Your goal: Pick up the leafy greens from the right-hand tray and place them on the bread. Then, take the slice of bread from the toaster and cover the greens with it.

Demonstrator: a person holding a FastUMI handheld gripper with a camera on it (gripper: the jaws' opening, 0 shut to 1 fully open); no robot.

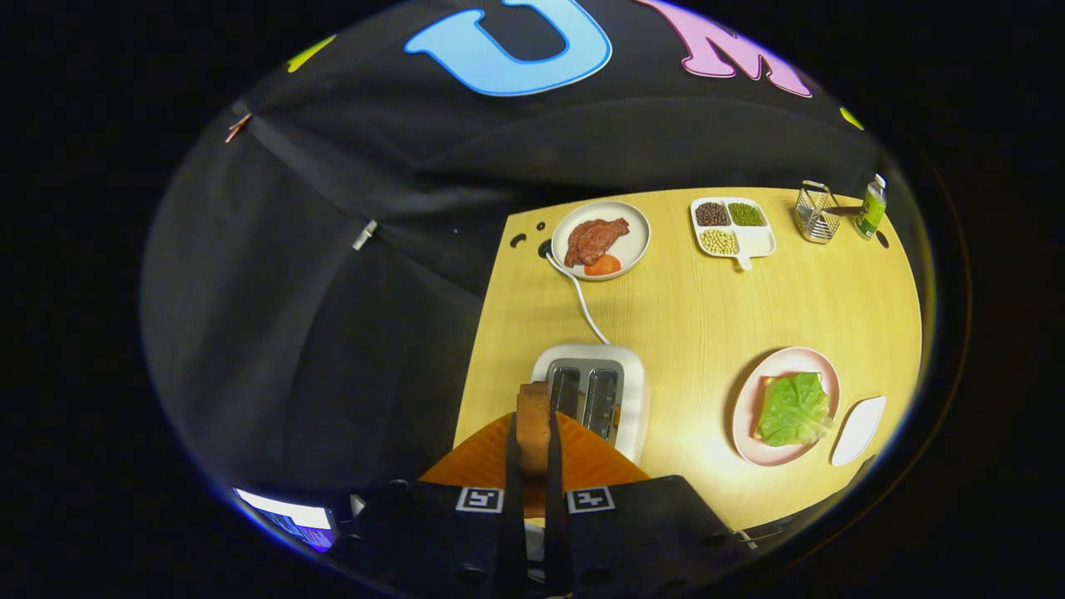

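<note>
Wooden table (707, 308): gripper (533, 441) clamped on bread slice (533, 420), held upright above toaster (592, 395) for carrying; greens (795, 408) already on bread on pink plate (749, 399) at 3 o'clock, awaiting cover

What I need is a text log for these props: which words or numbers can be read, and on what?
Small green plastic bottle: label too small to read.
Lit screen beside the tool: blurred.
Square black-and-white markers on the tool: patterns, no words.
Brown bread slice, which the tool is shut on: no text.
</note>
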